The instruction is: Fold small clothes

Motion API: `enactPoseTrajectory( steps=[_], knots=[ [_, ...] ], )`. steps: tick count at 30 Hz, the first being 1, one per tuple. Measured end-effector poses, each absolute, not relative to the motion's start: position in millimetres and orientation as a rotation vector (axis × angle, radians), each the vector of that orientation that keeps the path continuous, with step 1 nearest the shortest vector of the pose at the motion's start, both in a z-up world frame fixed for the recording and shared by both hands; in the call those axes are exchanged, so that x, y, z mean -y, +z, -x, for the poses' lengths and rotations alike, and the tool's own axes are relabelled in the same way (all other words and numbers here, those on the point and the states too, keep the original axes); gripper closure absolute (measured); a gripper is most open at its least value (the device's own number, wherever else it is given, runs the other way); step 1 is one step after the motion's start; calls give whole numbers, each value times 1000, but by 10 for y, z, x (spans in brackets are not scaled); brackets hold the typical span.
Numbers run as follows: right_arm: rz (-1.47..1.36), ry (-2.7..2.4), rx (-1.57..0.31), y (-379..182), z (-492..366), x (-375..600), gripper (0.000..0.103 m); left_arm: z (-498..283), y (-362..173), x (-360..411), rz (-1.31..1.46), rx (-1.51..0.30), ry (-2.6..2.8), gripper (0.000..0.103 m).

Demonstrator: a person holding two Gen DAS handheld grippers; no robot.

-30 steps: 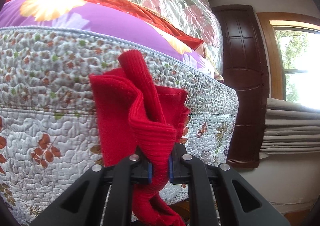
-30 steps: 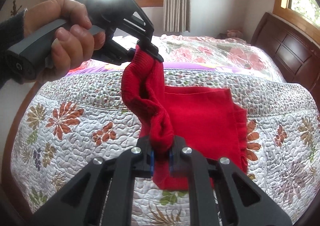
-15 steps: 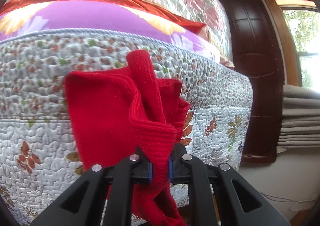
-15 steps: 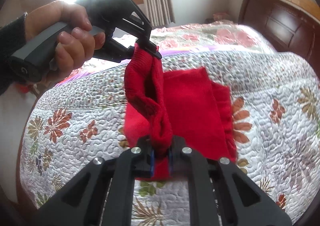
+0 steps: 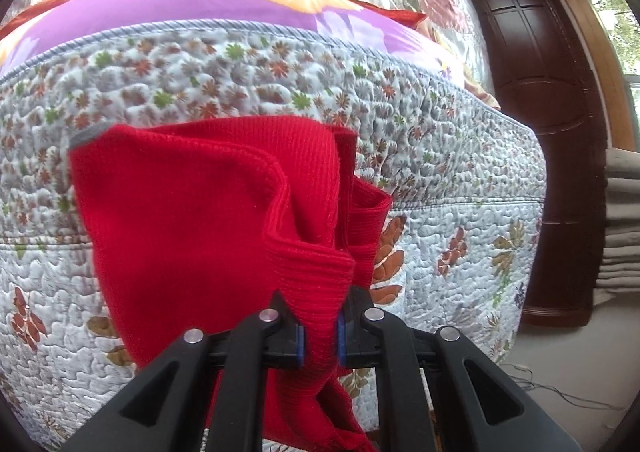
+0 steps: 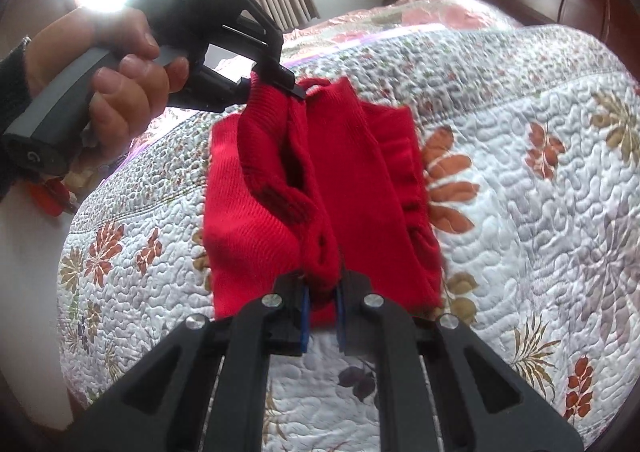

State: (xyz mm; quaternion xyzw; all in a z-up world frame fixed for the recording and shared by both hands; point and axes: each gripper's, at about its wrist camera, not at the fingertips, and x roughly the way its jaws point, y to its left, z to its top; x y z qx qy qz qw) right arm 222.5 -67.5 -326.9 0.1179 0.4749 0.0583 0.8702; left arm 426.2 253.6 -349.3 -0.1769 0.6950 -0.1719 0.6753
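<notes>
Two grippers pinch one red knit garment [image 6: 352, 180] over the quilted bed [image 6: 520, 156]. Left gripper [image 5: 319, 326] has its jaws closed on a bunched ribbed edge, cloth squeezed between the blue pads; in the right wrist view this gripper [image 6: 280, 82] is held by a hand [image 6: 120, 80] at the garment's far end. Right gripper [image 6: 320, 310] has its jaws clamped on the near edge. Between them the garment sags in folds, its lower layers lying on the quilt. Beyond the bed stands a dark wooden door [image 5: 540, 92].
</notes>
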Motion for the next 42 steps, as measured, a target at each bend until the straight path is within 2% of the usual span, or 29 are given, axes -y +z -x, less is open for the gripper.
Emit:
enactPoseTrajectory(
  steps=[10, 33, 36, 37, 40, 41, 42],
  knots=[
    [-330, 149, -1016, -3391, -2213, 1010, 95, -4186, -3473, -2275, 362, -1531, -303, 93],
    [-541, 187, -1128, -3974, -2273, 1550, 95, -4192, -3893, -1762, 264, -1552, -108, 92],
    [-542, 199, -1141, -4047, -2293, 1555, 94, -4193, -3902, -1747, 279, -1546, -110, 87],
    [-539, 204, -1146, -4067, -2299, 1549, 92, -4195, -3900, -1728, 288, -1545, -119, 80],
    [-540, 202, -1174, -4162, -2292, 1587, 71, -4213, -3761, -1686, 332, -1487, -191, 64],
    [-552, 207, -1176, -4176, -2274, 1633, 66, -4213, -3659, -1698, 353, -1450, -230, 61],
    [-558, 211, -1173, -4163, -2258, 1674, 66, -4211, -3574, -1730, 369, -1422, -254, 60]
  ],
)
